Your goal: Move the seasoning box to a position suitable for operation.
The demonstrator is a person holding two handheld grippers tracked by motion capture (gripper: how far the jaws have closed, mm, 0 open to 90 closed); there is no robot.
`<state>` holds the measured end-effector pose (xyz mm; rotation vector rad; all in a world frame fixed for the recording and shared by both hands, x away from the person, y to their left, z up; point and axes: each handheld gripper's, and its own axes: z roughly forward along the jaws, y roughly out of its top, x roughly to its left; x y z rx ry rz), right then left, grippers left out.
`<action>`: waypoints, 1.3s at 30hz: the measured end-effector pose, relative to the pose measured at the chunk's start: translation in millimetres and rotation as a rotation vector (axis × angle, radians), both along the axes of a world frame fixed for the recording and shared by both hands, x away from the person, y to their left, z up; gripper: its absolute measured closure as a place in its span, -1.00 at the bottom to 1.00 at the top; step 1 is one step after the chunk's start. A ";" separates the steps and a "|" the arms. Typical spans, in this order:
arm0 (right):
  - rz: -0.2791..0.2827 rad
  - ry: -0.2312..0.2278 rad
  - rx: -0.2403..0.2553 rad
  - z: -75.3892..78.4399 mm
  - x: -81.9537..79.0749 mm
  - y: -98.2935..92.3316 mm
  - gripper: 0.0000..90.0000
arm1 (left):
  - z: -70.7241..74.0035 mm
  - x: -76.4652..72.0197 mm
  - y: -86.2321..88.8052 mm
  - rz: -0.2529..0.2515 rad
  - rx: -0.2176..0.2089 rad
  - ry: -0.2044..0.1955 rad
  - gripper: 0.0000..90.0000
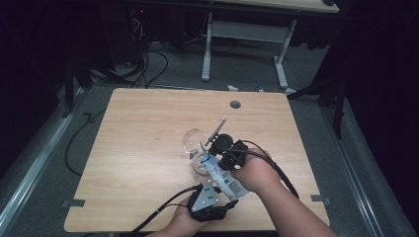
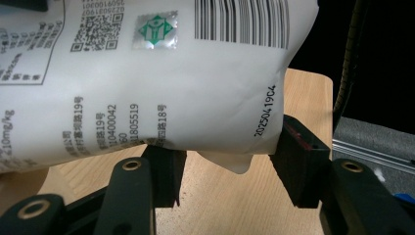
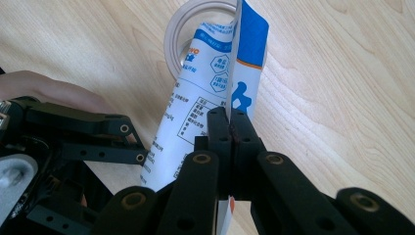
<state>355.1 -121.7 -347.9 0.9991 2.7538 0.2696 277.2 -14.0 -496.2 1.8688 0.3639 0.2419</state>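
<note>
A white pouch (image 1: 223, 180) with blue print and a barcode is held tilted above the wooden table (image 1: 138, 148). My left gripper (image 1: 211, 201), near the front edge, has the pouch's (image 2: 161, 83) lower end between its pads (image 2: 293, 161), which press on it. My right gripper (image 3: 230, 117) is shut on the thin side seam of the pouch (image 3: 195, 112) higher up. The pouch's blue top end points down at a round white-rimmed cup (image 3: 182, 24). In the high view my right gripper (image 1: 216, 152) hovers by a small clear cup (image 1: 200, 165).
A clear glass (image 1: 192, 139) with a white stick (image 1: 217, 129) leaning from it stands just beyond the small cup. A round cable hole (image 1: 235, 104) marks the table's far side. Beyond the table a white desk frame (image 1: 207, 49) stands on the grey floor.
</note>
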 end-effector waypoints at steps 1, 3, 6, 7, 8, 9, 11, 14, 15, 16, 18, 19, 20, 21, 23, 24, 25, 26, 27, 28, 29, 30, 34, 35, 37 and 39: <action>-0.004 -0.001 0.003 0.3 0.1 1.1 1.00 | 0.1 0.3 0.1 0.001 -0.001 -0.001 0.11; -0.006 0.000 0.003 0.7 0.1 1.5 1.00 | 0.2 0.8 0.4 0.001 -0.001 -0.004 0.11; -0.006 -0.002 0.002 1.5 0.2 1.9 1.00 | 0.4 1.2 0.8 0.002 -0.002 -0.004 0.11; 0.002 -0.007 0.002 1.8 0.6 2.0 1.00 | 0.5 1.3 0.9 0.003 -0.001 -0.006 0.11; 0.002 -0.007 0.002 1.8 0.6 2.0 1.00 | 0.6 1.4 1.1 0.005 -0.002 -0.006 0.11; 0.005 -0.007 0.003 2.2 0.7 2.1 1.00 | 0.8 1.5 1.2 0.006 -0.004 -0.006 0.11; 0.007 -0.007 0.005 3.2 0.8 2.2 1.00 | 1.4 1.5 1.6 0.007 -0.007 -0.006 0.12; 0.009 -0.009 0.006 4.7 0.7 2.5 1.00 | 2.1 1.7 2.2 0.010 -0.009 -0.008 0.12; 0.011 -0.010 0.006 5.2 0.7 2.6 1.00 | 2.3 1.7 2.3 0.011 -0.010 -0.010 0.12; 0.013 -0.010 0.006 5.8 0.8 2.5 1.00 | 2.5 1.7 2.3 0.012 -0.012 -0.010 0.13; 0.016 -0.009 0.008 6.5 0.9 2.0 1.00 | 2.7 1.5 2.4 0.010 -0.013 -0.010 0.13; 0.018 -0.009 0.006 6.7 0.9 1.8 1.00 | 2.8 1.4 2.3 0.010 -0.013 -0.010 0.13; 0.017 -0.007 0.005 6.9 0.7 1.7 1.00 | 2.9 1.3 2.2 0.010 -0.012 -0.010 0.13; 0.017 -0.007 0.005 6.9 0.7 1.7 1.00 | 2.9 1.2 2.1 0.010 -0.012 -0.011 0.13; 0.017 -0.007 0.000 7.7 0.6 1.4 1.00 | 3.1 1.2 2.2 0.011 -0.012 -0.012 0.14; 0.017 -0.007 0.000 7.7 0.6 1.4 1.00 | 3.4 1.3 2.3 0.010 -0.011 -0.012 0.14; 0.017 -0.007 -0.001 8.0 0.6 1.4 1.00 | 3.9 1.2 2.4 0.011 -0.013 -0.011 0.14; 0.017 -0.007 -0.002 8.3 0.8 1.4 1.00 | 4.4 1.1 2.6 0.011 -0.014 -0.011 0.14; 0.018 -0.007 0.001 8.5 0.9 1.4 1.00 | 4.8 1.2 2.8 0.011 -0.014 -0.012 0.14; 0.019 -0.008 0.002 8.8 1.1 1.4 1.00 | 5.2 1.2 2.9 0.011 -0.014 -0.011 0.14; 0.021 -0.008 0.004 9.1 1.4 1.4 1.00 | 5.4 1.3 3.1 0.012 -0.015 -0.011 0.14; 0.021 -0.009 0.003 9.4 1.4 1.6 1.00 | 5.6 1.4 3.3 0.013 -0.015 -0.011 0.14; 0.019 -0.010 -0.004 9.7 1.5 2.9 1.00 | 6.2 1.5 3.7 0.016 -0.014 -0.009 0.14; 0.025 -0.011 -0.004 9.6 2.0 2.9 1.00 | 6.2 1.5 3.8 0.017 -0.014 -0.010 0.14; 0.025 -0.010 -0.002 9.2 2.2 3.6 1.00 | 6.2 1.7 4.1 0.019 -0.012 -0.010 0.14; 0.028 -0.012 -0.002 8.8 2.8 3.9 1.00 | 6.3 2.0 4.3 0.020 -0.010 -0.009 0.14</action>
